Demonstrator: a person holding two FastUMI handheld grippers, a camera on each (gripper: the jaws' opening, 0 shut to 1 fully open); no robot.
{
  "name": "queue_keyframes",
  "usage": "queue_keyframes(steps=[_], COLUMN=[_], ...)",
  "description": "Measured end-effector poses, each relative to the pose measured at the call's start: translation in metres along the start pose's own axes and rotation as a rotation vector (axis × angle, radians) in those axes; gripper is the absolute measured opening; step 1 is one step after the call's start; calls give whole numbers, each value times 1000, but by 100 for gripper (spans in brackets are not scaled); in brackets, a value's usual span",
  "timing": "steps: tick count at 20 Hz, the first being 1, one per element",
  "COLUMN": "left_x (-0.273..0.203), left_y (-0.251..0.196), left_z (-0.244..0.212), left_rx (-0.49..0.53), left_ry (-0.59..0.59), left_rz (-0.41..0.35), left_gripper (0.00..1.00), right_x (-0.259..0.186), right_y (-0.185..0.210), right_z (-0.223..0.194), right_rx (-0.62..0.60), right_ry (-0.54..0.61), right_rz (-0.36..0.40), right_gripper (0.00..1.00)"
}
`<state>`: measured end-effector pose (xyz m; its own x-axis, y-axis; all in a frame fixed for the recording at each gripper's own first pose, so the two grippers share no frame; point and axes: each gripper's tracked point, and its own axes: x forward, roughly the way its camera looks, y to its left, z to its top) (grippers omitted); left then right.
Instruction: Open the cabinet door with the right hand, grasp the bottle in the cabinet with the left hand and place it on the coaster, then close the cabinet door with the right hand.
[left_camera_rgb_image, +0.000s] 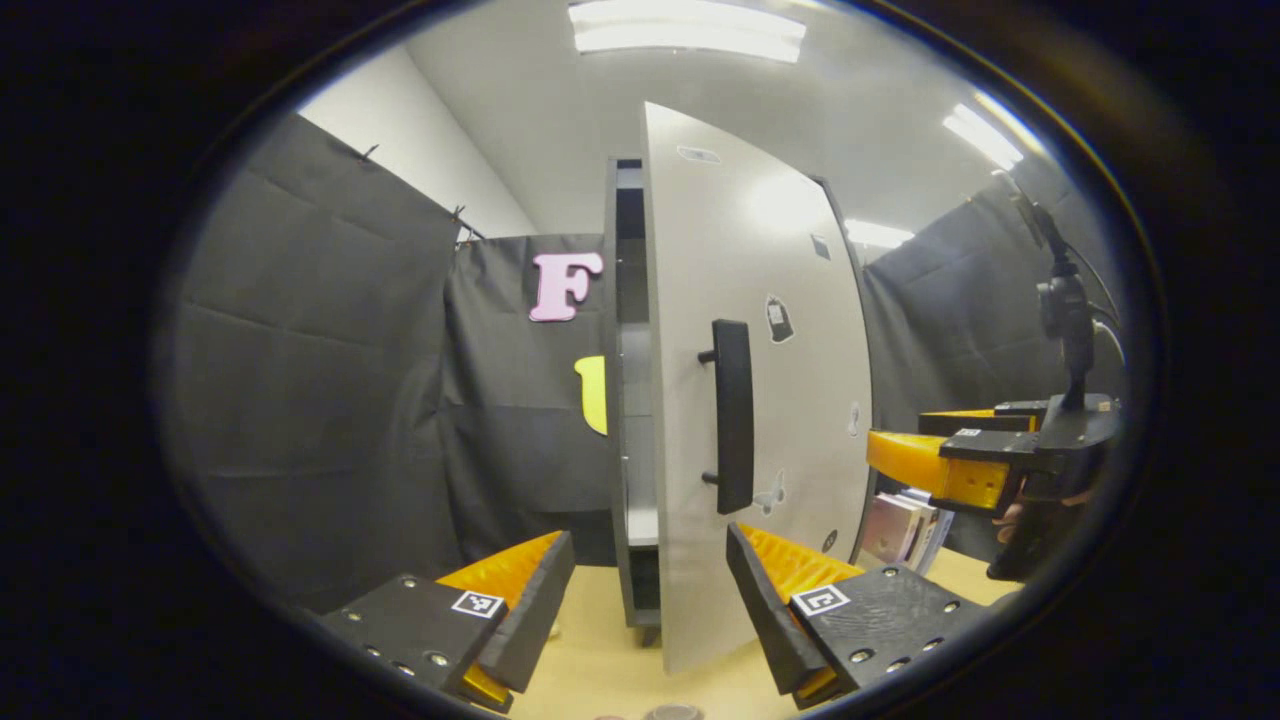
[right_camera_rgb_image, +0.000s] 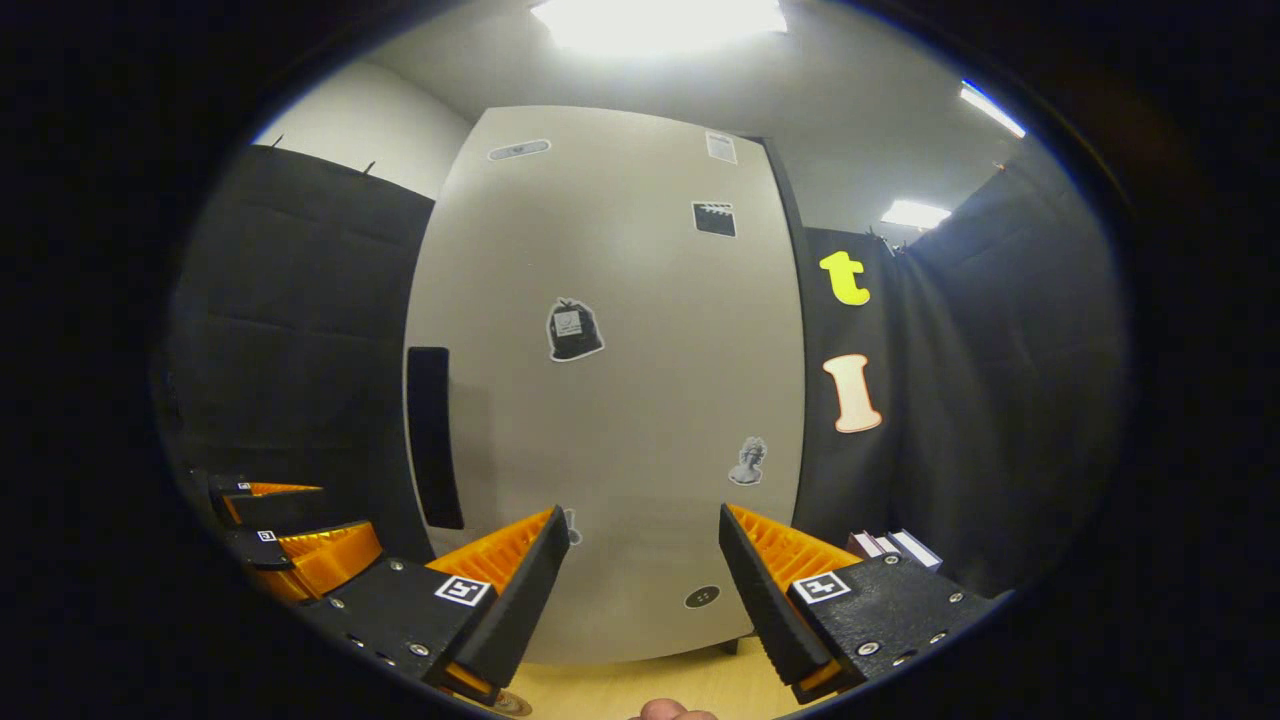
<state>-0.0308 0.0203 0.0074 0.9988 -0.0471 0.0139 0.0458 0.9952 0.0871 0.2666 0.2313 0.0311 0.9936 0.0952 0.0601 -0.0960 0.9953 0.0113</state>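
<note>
Left gripper view: the left hand-held gripper (left_camera_rgb_image: 650, 590) is spread, gripping nothing, in front of the tall pale grey cabinet door (left_camera_rgb_image: 760, 330), which stands ajar. Its black bar handle (left_camera_rgb_image: 733, 415) is just above the fingers. The right hand-held gripper (left_camera_rgb_image: 935, 455) is right of the door. The light wooden counter (left_camera_rgb_image: 600, 665) lies below.

Right gripper view: the right hand-held gripper (right_camera_rgb_image: 645, 585) is spread, facing the door (right_camera_rgb_image: 620, 400); the handle (right_camera_rgb_image: 432, 438) is on the door's left side. The left hand-held gripper (right_camera_rgb_image: 290, 540) is left of the door.

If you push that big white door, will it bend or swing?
The cabinet door probably swings rather than bends: it looks like a flat, stiff panel, already standing ajar from the cabinet. It likely moves easily, being thin. Its handle sticks out on posts, so a gripper could probably hook it without slipping.
</note>
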Motion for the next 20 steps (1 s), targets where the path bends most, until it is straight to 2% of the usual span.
queue_keyframes(steps=[5,9,15,20], left_x=[30,40,72,80], left_y=[-33,-35,-21,-35], left_z=[-6,-5,-8,-4], left_rx=[1,9,16,-1], left_ry=[33,14,11,10], left_rz=[5,40,124,126], left_gripper=[88,88,88,88], right_x=[33,52,59,52], right_y=[-10,-9,6,6], right_z=[-16,-21,-28,-21], right_rx=[21,22,45,40], right_ry=[50,21,17,7], right_rz=[-24,-2,22,38], right_gripper=[94,94,94,93])
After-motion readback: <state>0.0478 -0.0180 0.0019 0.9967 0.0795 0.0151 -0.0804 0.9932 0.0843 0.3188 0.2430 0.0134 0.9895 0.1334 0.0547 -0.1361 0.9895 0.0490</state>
